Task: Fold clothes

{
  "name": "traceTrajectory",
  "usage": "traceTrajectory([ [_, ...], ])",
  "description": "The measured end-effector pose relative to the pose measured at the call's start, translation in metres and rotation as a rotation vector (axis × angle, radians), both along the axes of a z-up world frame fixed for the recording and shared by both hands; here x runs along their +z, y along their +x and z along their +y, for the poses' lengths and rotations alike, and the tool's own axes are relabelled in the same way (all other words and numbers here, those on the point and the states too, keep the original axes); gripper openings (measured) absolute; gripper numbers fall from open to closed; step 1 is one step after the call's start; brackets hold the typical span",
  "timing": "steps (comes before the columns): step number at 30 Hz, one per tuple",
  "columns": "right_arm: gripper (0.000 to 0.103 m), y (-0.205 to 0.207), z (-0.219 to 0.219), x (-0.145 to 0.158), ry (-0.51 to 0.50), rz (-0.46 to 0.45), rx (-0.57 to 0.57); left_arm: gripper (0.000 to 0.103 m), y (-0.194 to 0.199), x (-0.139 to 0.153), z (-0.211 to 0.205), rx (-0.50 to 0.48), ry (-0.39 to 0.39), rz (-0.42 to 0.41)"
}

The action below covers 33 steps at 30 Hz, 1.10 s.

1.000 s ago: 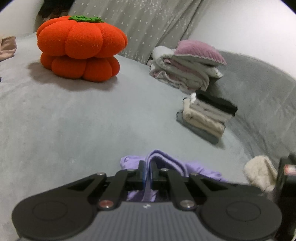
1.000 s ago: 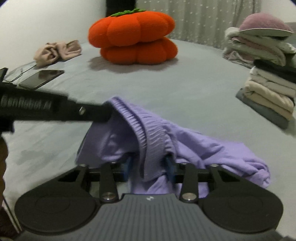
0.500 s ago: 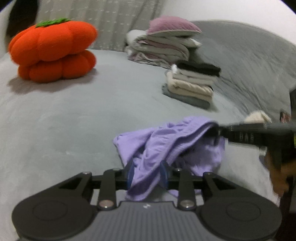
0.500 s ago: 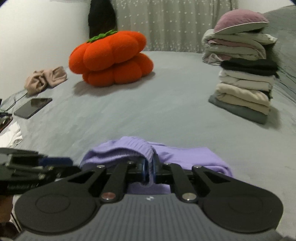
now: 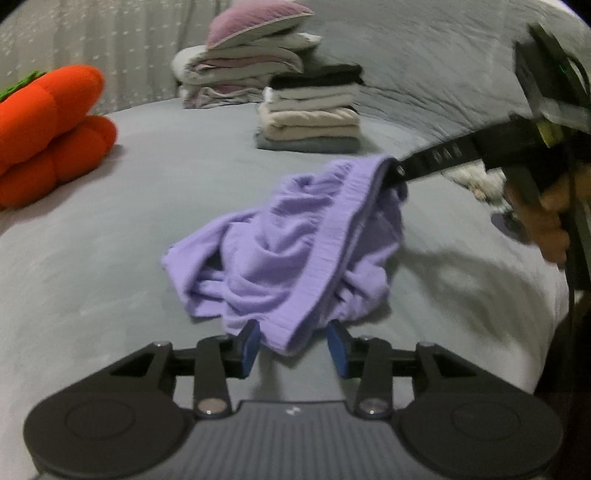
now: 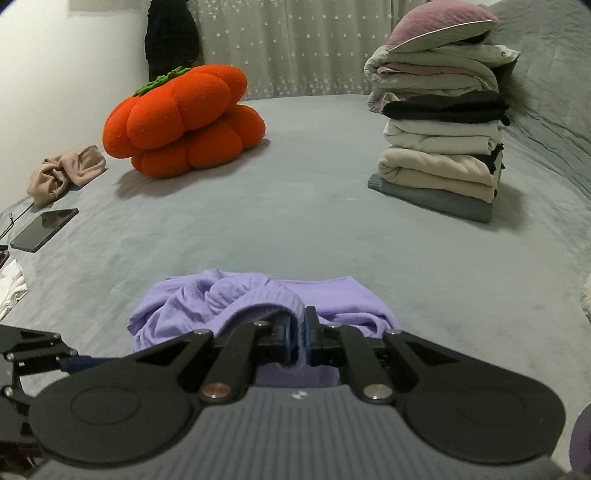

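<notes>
A crumpled lilac garment (image 5: 295, 236) lies on the grey bed (image 5: 110, 258), its ribbed waistband lifted at two ends. My left gripper (image 5: 294, 345) is opening; the waistband's near end hangs loosely between its blue pads (image 5: 251, 343). My right gripper (image 5: 394, 172), held by a hand at the right, is shut on the band's far end. In the right wrist view, the right gripper (image 6: 297, 339) pinches that ribbed band, the garment (image 6: 258, 295) bunched just beyond. The left gripper's fingers (image 6: 75, 363) show at lower left.
A stack of folded clothes (image 6: 443, 155) stands at the right, with piled bedding and a mauve pillow (image 6: 439, 26) behind. An orange pumpkin cushion (image 6: 184, 122) sits back left. A beige garment (image 6: 66, 173), a phone (image 6: 44, 229) and a white cloth (image 6: 11, 291) lie along the left edge.
The left gripper's jaws went from shut on the lilac cloth to spread apart. The right gripper closed on the waistband and drew it away to the right.
</notes>
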State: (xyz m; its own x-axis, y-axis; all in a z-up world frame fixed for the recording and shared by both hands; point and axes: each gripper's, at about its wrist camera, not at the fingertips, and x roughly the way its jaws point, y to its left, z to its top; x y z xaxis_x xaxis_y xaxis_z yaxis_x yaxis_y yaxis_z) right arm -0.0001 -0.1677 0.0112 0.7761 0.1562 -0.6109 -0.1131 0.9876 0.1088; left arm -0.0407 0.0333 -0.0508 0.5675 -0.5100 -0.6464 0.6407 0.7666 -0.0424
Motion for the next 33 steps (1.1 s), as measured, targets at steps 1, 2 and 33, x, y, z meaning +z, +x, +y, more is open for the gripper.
traceTrajectory([
  [1,0.008,0.000,-0.002,0.000,0.001,0.000,-0.001,0.042,-0.001,-0.002,-0.003,-0.005,0.018,-0.006],
  [2,0.008,-0.001,-0.003,0.000,0.001,0.002,-0.003,0.042,-0.002,-0.004,-0.005,-0.011,0.037,-0.013],
  [33,0.008,-0.004,-0.031,0.010,0.166,0.013,0.021,0.018,0.018,0.033,0.025,0.321,-0.132,-0.174],
])
